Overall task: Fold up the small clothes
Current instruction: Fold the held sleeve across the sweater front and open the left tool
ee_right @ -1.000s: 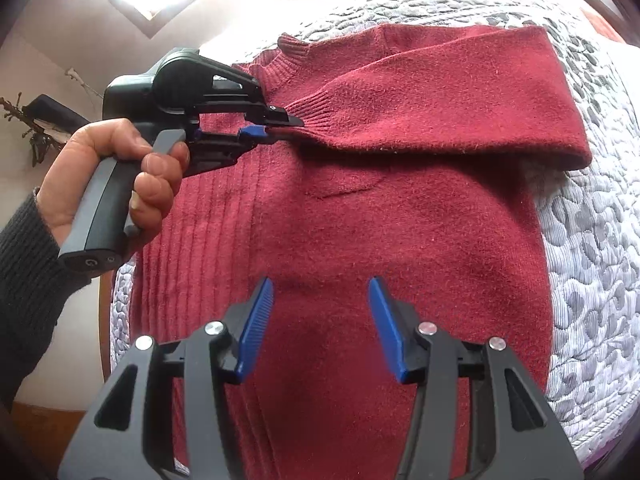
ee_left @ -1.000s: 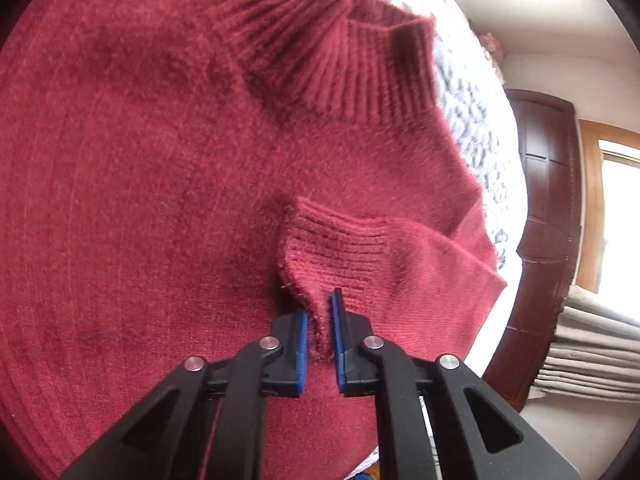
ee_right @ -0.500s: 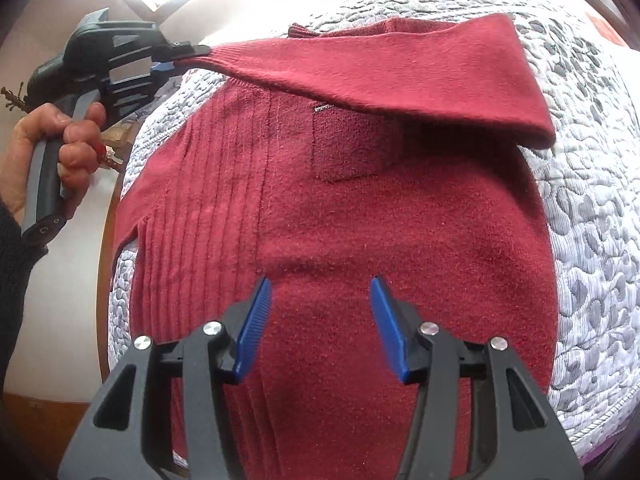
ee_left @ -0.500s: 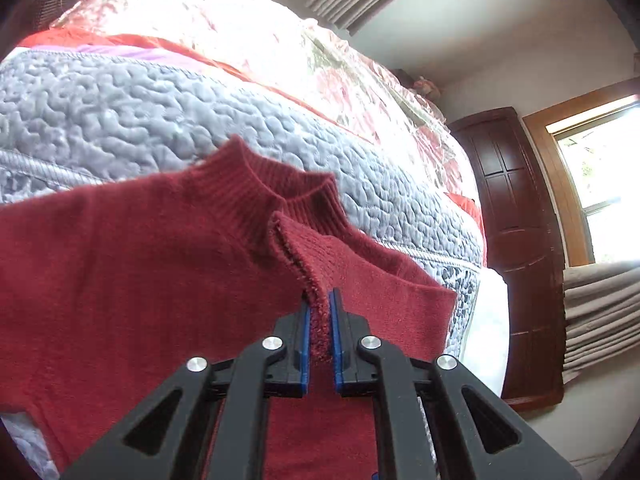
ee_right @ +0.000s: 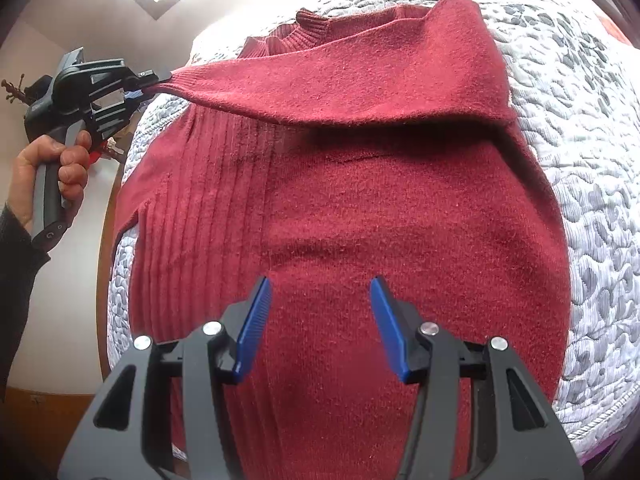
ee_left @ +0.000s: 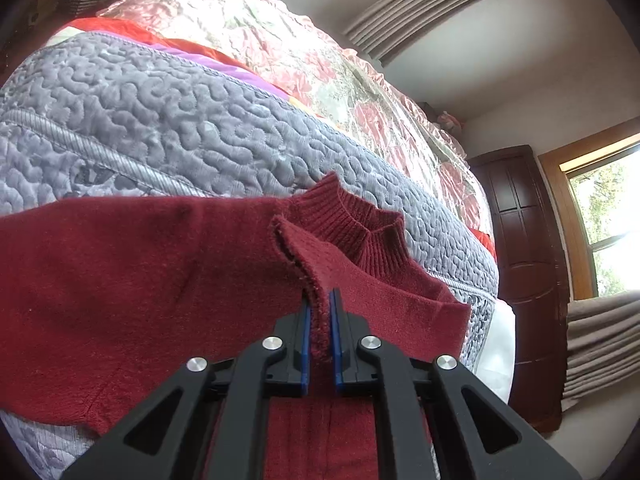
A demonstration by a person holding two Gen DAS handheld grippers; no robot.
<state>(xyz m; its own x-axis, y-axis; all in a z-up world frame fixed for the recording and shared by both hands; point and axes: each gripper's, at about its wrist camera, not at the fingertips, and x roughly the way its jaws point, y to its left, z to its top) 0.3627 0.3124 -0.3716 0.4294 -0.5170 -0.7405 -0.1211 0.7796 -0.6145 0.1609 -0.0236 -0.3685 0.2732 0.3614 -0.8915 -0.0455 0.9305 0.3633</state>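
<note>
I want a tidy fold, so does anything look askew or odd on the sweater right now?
Only the sleeve: the left claw holds its cuff, pulled taut across the sweater, off the fabric instead of flat. The right claw hovers open over the lower part. No damage shows.

Black-framed grippers (ee_right: pixel 316 320) with blue-padded jaws, silver screws; the sleeve (ee_right: pixel 16 280) looks dark, perhaps knitted.

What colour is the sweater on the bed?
The sweater is dark red all over; it shows best in the right wrist view.
</note>
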